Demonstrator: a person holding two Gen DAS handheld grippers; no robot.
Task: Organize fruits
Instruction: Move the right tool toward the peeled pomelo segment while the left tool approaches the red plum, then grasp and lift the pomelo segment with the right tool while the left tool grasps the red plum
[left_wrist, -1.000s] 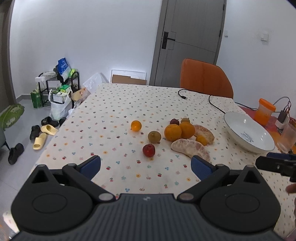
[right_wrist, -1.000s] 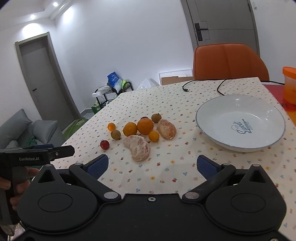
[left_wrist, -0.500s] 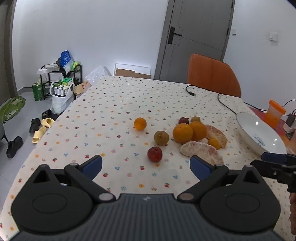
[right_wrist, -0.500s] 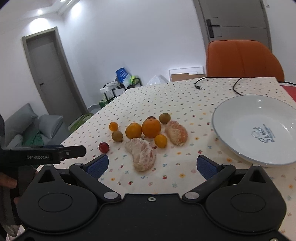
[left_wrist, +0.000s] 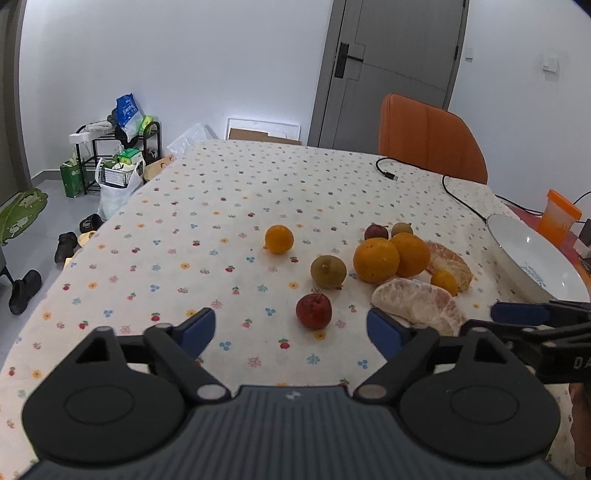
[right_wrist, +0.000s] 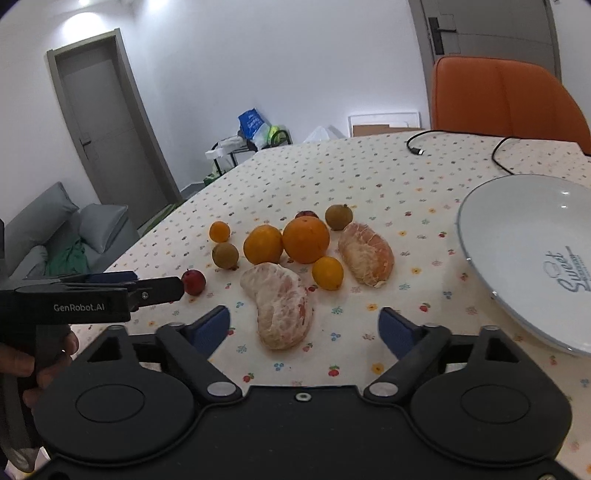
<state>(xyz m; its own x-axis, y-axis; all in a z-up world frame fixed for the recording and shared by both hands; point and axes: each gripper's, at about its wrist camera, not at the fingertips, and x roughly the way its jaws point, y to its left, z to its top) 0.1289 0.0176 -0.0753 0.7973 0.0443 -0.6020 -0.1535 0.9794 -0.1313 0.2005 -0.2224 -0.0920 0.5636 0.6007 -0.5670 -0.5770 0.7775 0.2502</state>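
Fruit lies loose on the flowered tablecloth (left_wrist: 221, 206). My left gripper (left_wrist: 291, 330) hovers low over the cloth, jaws closing. A small red apple (left_wrist: 313, 311) sits just ahead of its fingertips, between them and untouched. My right gripper (right_wrist: 303, 328) is also closing. A peeled pomelo piece (right_wrist: 280, 302) lies between its blue pads with gaps on both sides. Two oranges (right_wrist: 306, 239) sit behind, beside a second peeled piece (right_wrist: 365, 253) and a small yellow fruit (right_wrist: 327, 272). The white plate (right_wrist: 517, 240) stands to the right with nothing in it.
A small orange (left_wrist: 279, 239) and a brownish-green fruit (left_wrist: 328, 271) lie left of the cluster. A black cable (left_wrist: 454, 192) crosses the far cloth. An orange chair (left_wrist: 428, 136) stands behind, with an orange cup (left_wrist: 559, 214) beyond the plate. The table edge falls off at the left.
Both grippers came forward and lower toward the fruit, and their fingers drew closer together. The red apple and the peeled piece now lie between the respective fingertips.
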